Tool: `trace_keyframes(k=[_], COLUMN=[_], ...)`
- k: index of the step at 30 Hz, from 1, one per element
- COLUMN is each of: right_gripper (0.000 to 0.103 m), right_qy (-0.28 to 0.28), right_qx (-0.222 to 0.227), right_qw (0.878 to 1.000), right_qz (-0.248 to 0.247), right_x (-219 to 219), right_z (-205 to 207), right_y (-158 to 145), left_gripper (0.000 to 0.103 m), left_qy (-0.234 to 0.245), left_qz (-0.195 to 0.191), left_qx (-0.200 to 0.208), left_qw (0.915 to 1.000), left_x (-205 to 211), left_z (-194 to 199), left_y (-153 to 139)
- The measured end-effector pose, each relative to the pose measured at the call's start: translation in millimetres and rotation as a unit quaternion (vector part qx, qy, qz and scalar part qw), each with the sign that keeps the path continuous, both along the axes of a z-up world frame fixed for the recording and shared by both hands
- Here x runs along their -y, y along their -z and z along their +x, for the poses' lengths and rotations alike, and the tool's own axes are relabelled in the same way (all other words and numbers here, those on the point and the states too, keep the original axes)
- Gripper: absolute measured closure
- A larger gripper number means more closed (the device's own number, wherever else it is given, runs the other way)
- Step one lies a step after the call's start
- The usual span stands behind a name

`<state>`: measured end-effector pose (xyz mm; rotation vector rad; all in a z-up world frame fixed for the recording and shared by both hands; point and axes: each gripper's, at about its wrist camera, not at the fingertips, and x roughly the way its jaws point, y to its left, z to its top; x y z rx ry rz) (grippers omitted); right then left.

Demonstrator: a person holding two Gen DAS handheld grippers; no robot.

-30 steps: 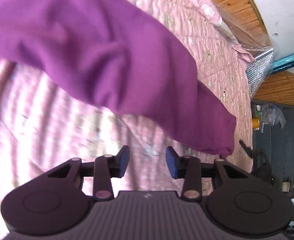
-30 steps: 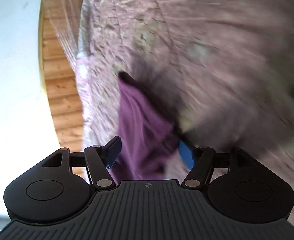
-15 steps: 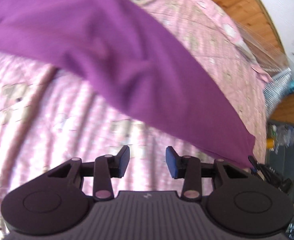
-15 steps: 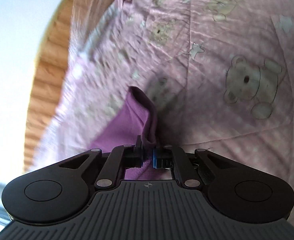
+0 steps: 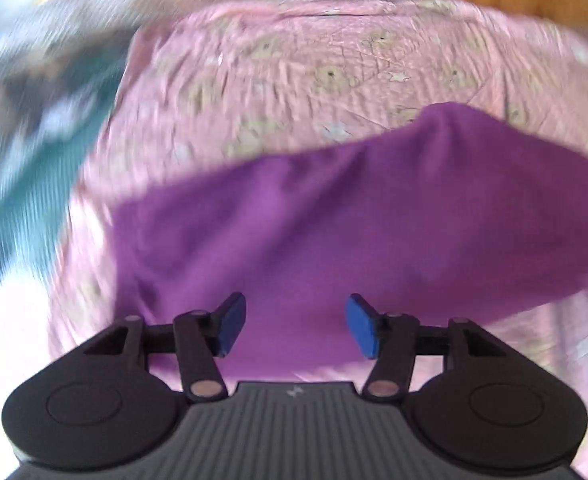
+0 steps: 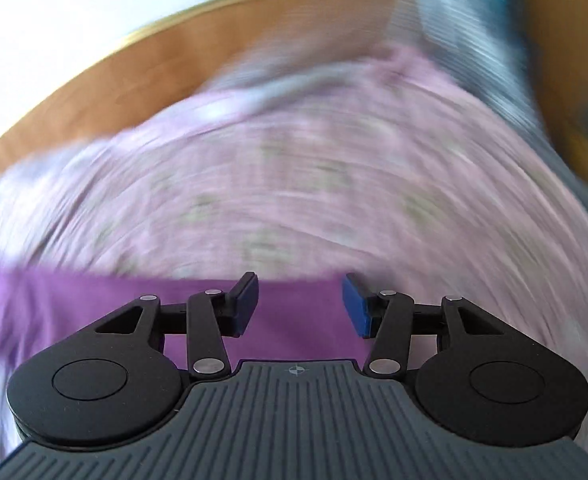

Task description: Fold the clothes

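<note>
Right now both my grippers, left (image 5: pixel 295 330) and right (image 6: pixel 299 305), are opening with nothing between the fingers; purple garment (image 5: pixel 333 220) lies loose on the pink bed quilt (image 5: pixel 294 72). Risk: views are blurred, so a rushed regrasp could miss the hem or pinch quilt too.

Garment (image 5: pixel 333 216) under both claws is plain solid purple, no print. Quilt (image 5: pixel 294 64) beyond it is pink with beige teddy bears and little white stars. Wood (image 6: pixel 134 76) past that is orange-brown. Claw pads (image 5: pixel 230 328) are blue on black arms.
</note>
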<state>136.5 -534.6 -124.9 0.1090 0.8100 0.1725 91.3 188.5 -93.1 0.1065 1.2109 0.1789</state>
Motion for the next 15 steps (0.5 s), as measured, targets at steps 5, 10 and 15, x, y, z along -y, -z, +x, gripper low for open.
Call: trace_keyframes(k=[5, 10, 15], right_gripper=[0.028, 0.032, 0.034], right_qy=[-0.218, -0.313, -0.386], right_qx=[-0.064, -0.15, -0.226], right_qw=[0.972, 0.929, 0.885], right_qz=[-0.057, -0.129, -0.132], right_x=[-86, -131, -134], right_z=[56, 109, 145], right_y=[-3, 27, 47], left_gripper=[0.035, 0.035, 0.029], left_qy=[0.186, 0.278, 0.317], left_qz=[0.021, -0.046, -0.086], left_qx=[-0.03, -0.075, -0.113], left_qw=[0.9819, 0.9565, 0.9377], left_x=[-59, -86, -93], left_z=[59, 91, 110], left_y=[18, 58, 86])
